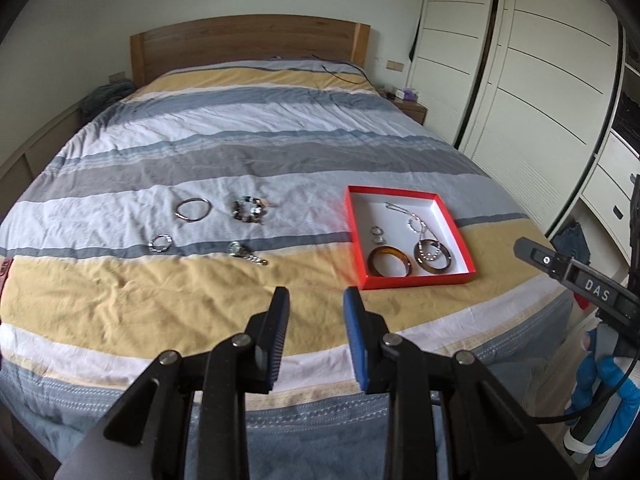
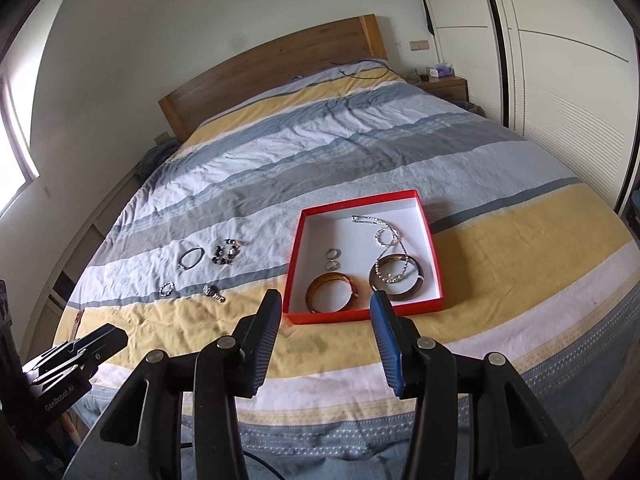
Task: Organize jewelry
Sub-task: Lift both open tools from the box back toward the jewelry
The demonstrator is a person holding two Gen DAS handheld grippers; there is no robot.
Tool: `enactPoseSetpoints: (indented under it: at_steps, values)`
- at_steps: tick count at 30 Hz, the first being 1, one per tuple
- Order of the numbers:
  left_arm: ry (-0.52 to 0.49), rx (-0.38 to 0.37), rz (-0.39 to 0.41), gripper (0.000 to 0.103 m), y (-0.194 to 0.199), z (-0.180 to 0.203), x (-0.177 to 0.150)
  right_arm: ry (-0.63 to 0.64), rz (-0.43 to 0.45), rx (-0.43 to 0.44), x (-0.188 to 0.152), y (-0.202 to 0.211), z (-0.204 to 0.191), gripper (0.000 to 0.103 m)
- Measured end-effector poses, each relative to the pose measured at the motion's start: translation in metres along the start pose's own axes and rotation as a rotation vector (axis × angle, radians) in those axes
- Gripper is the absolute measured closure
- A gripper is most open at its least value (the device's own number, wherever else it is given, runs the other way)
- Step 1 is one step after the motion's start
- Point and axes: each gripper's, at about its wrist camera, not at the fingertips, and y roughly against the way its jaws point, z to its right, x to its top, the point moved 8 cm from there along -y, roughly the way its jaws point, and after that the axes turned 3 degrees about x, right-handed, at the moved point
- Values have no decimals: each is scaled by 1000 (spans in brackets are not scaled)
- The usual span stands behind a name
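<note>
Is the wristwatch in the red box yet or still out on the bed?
Out. The wristwatch lies on the bedspread, left of the red box, apart from it.

On the bed point(image 1: 248, 148), a shallow box point(image 1: 356, 236) serves as the landmark. In the box, two bangles point(image 1: 389, 266) lie side by side at its near end, two small rings point(image 1: 377, 235) behind the left bangle, and a necklace point(image 1: 416, 222) trails onto the right bangle. Left of the box lie a thin bangle point(image 1: 193, 209), a beaded bracelet point(image 1: 250, 211), a small bracelet point(image 1: 161, 243) and a watch point(image 1: 245, 253).
</note>
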Motion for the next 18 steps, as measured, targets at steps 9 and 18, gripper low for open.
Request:
enactPoseSetpoints:
  at_steps: [9, 18]
  values:
    - [65, 103, 53, 59, 31, -36, -13, 36, 12, -9, -19, 20, -19, 50]
    - [96, 156, 76, 58, 44, -54, -15, 75, 3, 0, -30, 22, -34, 46]
